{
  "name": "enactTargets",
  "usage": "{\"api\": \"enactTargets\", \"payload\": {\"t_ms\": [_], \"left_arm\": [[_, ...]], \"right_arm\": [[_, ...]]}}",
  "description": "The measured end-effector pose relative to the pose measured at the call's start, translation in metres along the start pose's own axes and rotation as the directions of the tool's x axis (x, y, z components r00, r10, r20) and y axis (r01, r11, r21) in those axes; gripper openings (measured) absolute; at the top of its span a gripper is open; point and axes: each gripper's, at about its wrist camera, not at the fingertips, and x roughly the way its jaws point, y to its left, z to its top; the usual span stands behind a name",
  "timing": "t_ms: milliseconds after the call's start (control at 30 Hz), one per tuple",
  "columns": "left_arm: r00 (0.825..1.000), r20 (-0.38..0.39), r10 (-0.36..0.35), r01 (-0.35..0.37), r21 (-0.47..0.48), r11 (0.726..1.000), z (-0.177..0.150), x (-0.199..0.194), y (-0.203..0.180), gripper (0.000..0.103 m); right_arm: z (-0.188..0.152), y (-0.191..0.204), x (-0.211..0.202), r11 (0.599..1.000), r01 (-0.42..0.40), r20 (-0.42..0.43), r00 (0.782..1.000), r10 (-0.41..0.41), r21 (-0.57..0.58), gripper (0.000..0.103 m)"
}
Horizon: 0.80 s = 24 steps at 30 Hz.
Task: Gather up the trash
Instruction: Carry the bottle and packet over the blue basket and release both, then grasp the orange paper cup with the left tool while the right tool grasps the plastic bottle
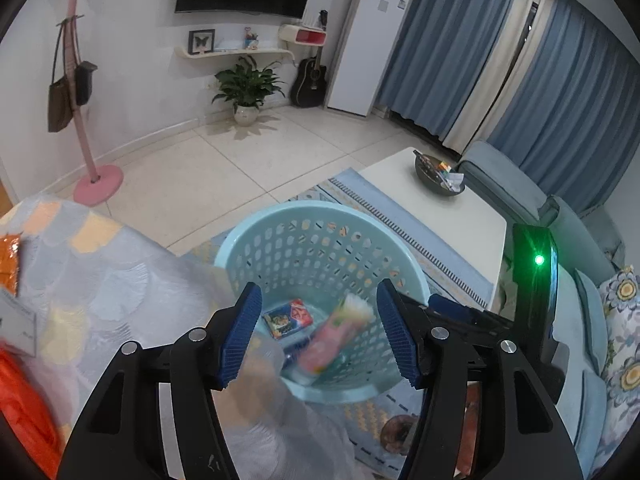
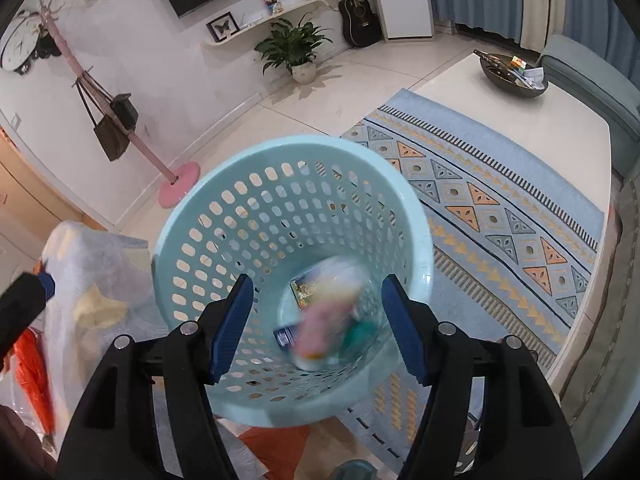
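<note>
Both grippers tilted down over the pale blue perforated basket (image 2: 224,240), which stood on the patterned rug (image 2: 500,208) beside the white table (image 2: 560,128). Left gripper (image 1: 318,334): jaws apart, pads pressing on nothing. Right gripper (image 2: 318,330): the same, nothing gripped. Inside the basket, a pink wrapper (image 2: 316,328), blurred, lay over a small blue printed box (image 2: 306,284). A second dark blue packet (image 2: 286,336) sat at the bottom.

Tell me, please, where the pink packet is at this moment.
The pink packet is blurred inside the light blue basket, near its bottom, beside a small printed box; both wrist views show it between the open fingers.
</note>
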Motion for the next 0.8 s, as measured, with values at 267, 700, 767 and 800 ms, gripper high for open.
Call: {"api": "enactTargets", "payload": {"t_ms": [267, 700, 767, 800], "left_arm": [[0.999, 0.041, 0.005, -0.004, -0.025, 1.0, -0.013, -0.034, 0.002, 0.059], [0.972, 0.197, 0.128, -0.099, -0.151, 0.984, -0.068, -0.162, 0.059, 0.059], [0.962, 0.217, 0.166, -0.124, -0.196, 0.973, -0.075, -0.184, 0.078, 0.059], [0.958, 0.223, 0.178, -0.129, -0.216, 0.968, -0.079, -0.195, 0.088, 0.059]], "right_arm": [[-0.006, 0.018, -0.035, 0.999, -0.031, 0.039, 0.999, 0.032, -0.022, 0.063], [-0.028, 0.112, -0.119, 0.971, -0.147, 0.138, 0.975, 0.174, -0.188, 0.063], [-0.035, 0.134, -0.127, 0.958, -0.167, 0.139, 0.969, 0.202, -0.231, 0.063], [-0.04, 0.147, -0.132, 0.95, -0.18, 0.137, 0.966, 0.22, -0.256, 0.063]]}}
